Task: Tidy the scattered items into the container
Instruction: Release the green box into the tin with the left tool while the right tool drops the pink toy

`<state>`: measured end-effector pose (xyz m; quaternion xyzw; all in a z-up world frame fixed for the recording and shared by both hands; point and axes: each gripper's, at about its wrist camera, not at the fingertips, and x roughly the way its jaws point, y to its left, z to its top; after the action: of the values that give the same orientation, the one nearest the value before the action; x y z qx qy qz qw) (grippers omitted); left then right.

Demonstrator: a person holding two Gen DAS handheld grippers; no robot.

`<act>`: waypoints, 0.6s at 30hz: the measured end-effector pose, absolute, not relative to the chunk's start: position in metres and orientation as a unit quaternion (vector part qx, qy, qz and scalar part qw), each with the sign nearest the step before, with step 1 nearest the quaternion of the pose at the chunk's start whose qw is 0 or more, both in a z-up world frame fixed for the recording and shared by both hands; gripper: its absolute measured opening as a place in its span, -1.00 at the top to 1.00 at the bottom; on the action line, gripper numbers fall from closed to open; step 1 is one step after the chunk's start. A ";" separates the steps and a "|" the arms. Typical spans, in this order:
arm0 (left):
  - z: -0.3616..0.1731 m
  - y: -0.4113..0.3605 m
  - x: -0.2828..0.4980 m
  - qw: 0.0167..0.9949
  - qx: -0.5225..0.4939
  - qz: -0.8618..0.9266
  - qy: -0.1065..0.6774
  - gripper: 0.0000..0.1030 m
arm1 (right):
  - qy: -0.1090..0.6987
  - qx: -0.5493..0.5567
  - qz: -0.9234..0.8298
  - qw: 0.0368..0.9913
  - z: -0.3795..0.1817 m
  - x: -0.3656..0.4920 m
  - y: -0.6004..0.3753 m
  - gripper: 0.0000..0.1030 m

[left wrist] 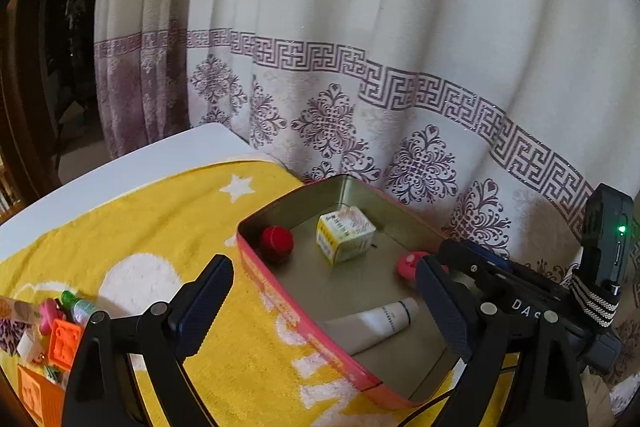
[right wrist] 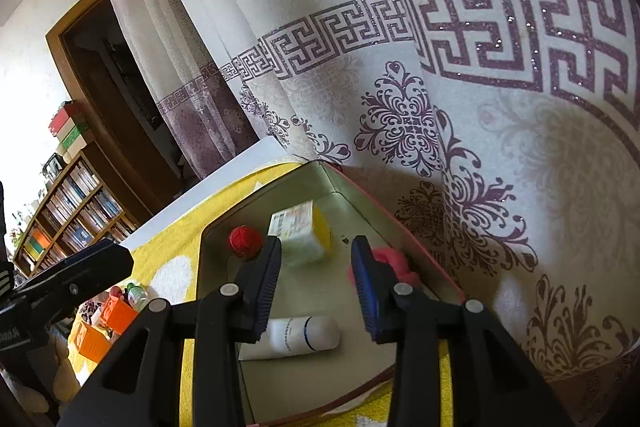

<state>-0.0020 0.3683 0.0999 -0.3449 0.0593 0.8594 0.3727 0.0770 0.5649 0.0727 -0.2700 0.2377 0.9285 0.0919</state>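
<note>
I've got the left gripper [left wrist: 324, 301] spread wide with nothing between its fingers, hanging over the near pink rim of the tin container [left wrist: 304, 327], which sits on the yellow towel [left wrist: 168, 227] by the patterned curtain [left wrist: 360, 27]. My right gripper [right wrist: 316, 287] stands partly open over the tin's floor, pinching nothing, and beneath it lie a white tube [right wrist: 296, 337], a small yellow-and-white box [right wrist: 302, 233], a red ball [right wrist: 245, 241] and a pink piece [right wrist: 394, 261]. Off on the towel's left end a cluster of small items [left wrist: 52, 327], orange blocks among them, lies outside the tin.
</note>
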 end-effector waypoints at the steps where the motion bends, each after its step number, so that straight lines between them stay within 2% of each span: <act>1: 0.099 0.366 -0.002 0.370 -0.346 0.860 0.059 -0.83 | 0.238 -0.271 0.928 0.092 0.072 0.077 0.564 0.23; 8: 0.095 0.350 -0.003 0.358 -0.355 0.862 0.050 -0.83 | 0.239 -0.272 0.928 0.089 0.073 0.077 0.560 0.22; 11: 0.094 0.345 -0.002 0.352 -0.355 0.864 0.050 -0.83 | 0.238 -0.270 0.929 0.089 0.074 0.078 0.556 0.04; 18: 0.090 0.329 -0.001 0.336 -0.360 0.869 0.050 -0.83 | 0.234 -0.270 0.930 0.080 0.076 0.079 0.545 0.02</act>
<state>-0.0013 0.3289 0.0901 -0.3603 0.0497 0.8686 0.3364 0.0790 0.5447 0.0756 -0.2705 0.2344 0.9303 0.0804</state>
